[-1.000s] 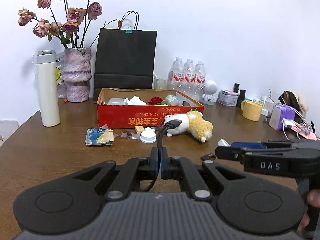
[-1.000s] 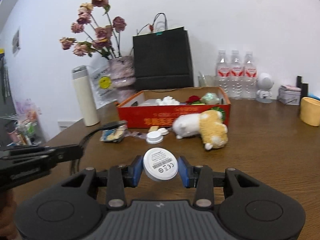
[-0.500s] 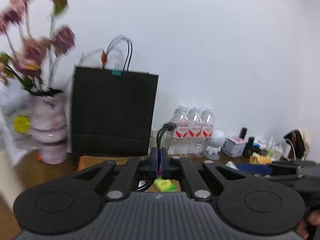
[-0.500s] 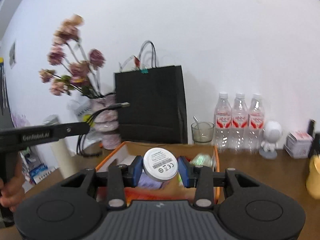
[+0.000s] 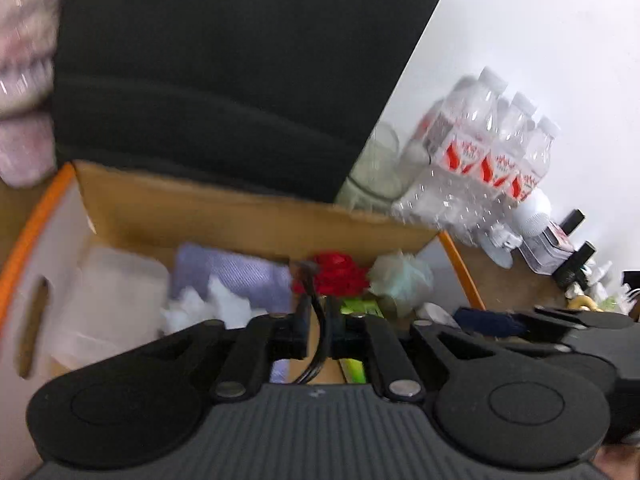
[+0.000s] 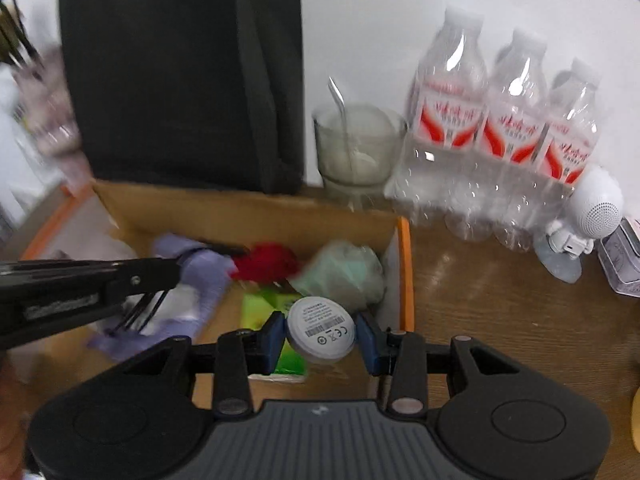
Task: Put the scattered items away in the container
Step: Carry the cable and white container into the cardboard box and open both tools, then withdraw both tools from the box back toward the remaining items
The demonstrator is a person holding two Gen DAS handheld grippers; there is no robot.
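The orange cardboard box (image 5: 256,216) (image 6: 405,272) lies right below both grippers, holding a red flower (image 5: 340,272), a lilac cloth (image 6: 204,268), a green packet (image 6: 264,304) and a pale green bundle (image 6: 344,272). My left gripper (image 5: 320,332) hovers over the box's middle. Its jaws are opening, with a slim gap on each side of the black cable (image 5: 318,316) between them. The cable's loops hang under that gripper (image 6: 176,272) in the right wrist view. My right gripper (image 6: 322,338) is shut on a white round disc (image 6: 320,328) above the box's right end.
A black paper bag (image 6: 180,80) stands against the box's far wall. A glass with a spoon (image 6: 356,148), three water bottles (image 6: 504,128) and a white robot figure (image 6: 592,216) crowd the table behind and right. A pinkish vase (image 5: 24,80) is at the left.
Both grippers swept forward from above the table to over the box, tilting down into it. The left jaws, pinched on the cable before, have parted slightly. The disc stays gripped.
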